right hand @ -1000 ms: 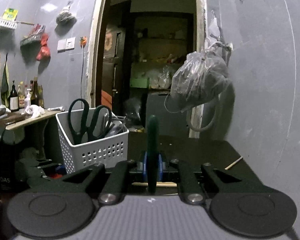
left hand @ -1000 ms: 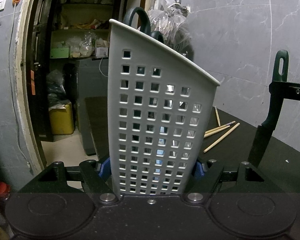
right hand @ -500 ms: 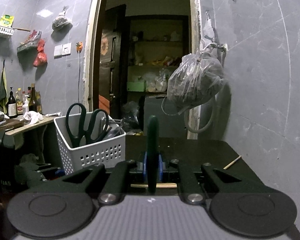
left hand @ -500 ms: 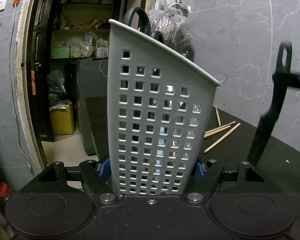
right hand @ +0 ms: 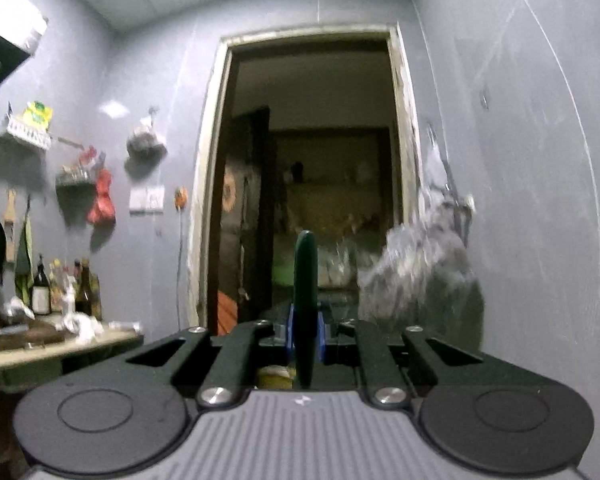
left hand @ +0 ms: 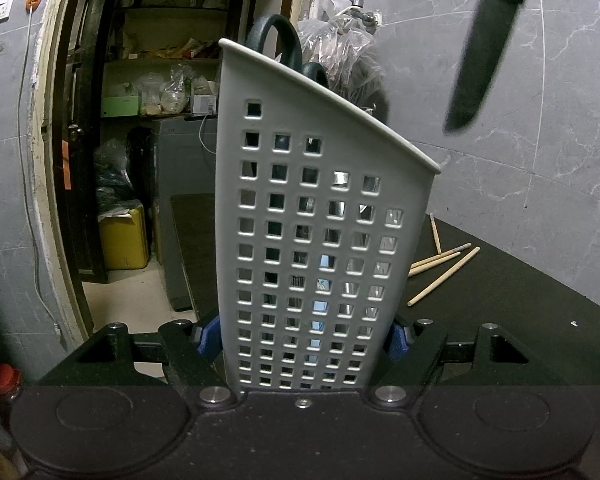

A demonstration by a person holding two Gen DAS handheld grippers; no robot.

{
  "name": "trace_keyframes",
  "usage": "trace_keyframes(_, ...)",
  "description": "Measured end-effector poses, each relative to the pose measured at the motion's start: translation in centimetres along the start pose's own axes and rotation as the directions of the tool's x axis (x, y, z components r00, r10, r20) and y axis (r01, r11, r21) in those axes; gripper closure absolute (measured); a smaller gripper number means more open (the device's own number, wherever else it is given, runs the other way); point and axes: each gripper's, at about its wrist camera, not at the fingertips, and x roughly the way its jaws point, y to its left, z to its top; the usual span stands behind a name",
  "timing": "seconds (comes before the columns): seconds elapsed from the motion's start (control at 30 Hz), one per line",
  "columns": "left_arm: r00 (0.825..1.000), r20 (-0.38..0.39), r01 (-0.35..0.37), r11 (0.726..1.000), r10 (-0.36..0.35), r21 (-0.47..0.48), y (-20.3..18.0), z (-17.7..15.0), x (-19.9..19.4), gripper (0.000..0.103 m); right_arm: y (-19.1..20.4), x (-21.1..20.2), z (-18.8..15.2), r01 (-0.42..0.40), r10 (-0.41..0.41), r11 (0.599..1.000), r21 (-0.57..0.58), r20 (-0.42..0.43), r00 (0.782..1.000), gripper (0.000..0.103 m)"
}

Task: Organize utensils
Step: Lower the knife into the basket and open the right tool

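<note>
A white perforated utensil basket (left hand: 316, 216) fills the middle of the left wrist view, and my left gripper (left hand: 306, 338) is shut on its two sides. Dark green scissor handles (left hand: 278, 40) stick out over its rim. A dark knife (left hand: 480, 60) hangs blade-down at the top right of that view, above and to the right of the basket. My right gripper (right hand: 305, 334) is shut on the knife's green handle (right hand: 306, 304), which stands upright between the blue pads. Several wooden chopsticks (left hand: 440, 268) lie on the black tabletop (left hand: 500, 320) behind the basket.
A grey marble wall (left hand: 540, 160) runs along the right with a plastic bag (right hand: 424, 276) hung on a tap. An open doorway (right hand: 312, 184) lies straight ahead. A side counter with bottles (right hand: 60, 292) stands on the left.
My right gripper has lifted the knife upward and tilted up, so the basket has dropped out of its view. In the left wrist view the knife rose from the table toward the top right. The left gripper stayed still.
</note>
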Motion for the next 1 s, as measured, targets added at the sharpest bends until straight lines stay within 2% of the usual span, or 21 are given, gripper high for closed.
trace_keyframes(0.13,1.0,0.0,-0.001,1.0,0.001,0.0,0.0,0.0,0.0,0.026,0.8,0.8,1.1,-0.042,0.042,0.999,0.012,0.044,0.998,0.09)
trace_keyframes(0.3,1.0,0.0,0.001,1.0,-0.001,0.0,0.0,0.0,0.0,0.026,2.0,2.0,0.9,-0.103,0.102,0.994,0.038,0.042,0.994,0.09)
trace_keyframes(0.43,1.0,0.002,0.004,1.0,-0.004,-0.002,0.0,0.0,0.0,0.026,2.8,3.1,0.1,-0.135,0.134,0.989,0.053,0.02,0.991,0.09)
trace_keyframes(0.67,1.0,0.003,0.009,1.0,-0.009,-0.007,0.2,0.0,0.1,0.026,3.8,4.2,-1.5,-0.142,0.143,0.988,0.055,-0.018,0.99,0.09)
trace_keyframes(1.0,1.0,0.004,0.01,1.0,-0.01,-0.009,0.3,-0.1,0.1,0.026,4.3,5.6,-4.2,-0.129,0.137,0.989,0.067,-0.145,0.98,0.09)
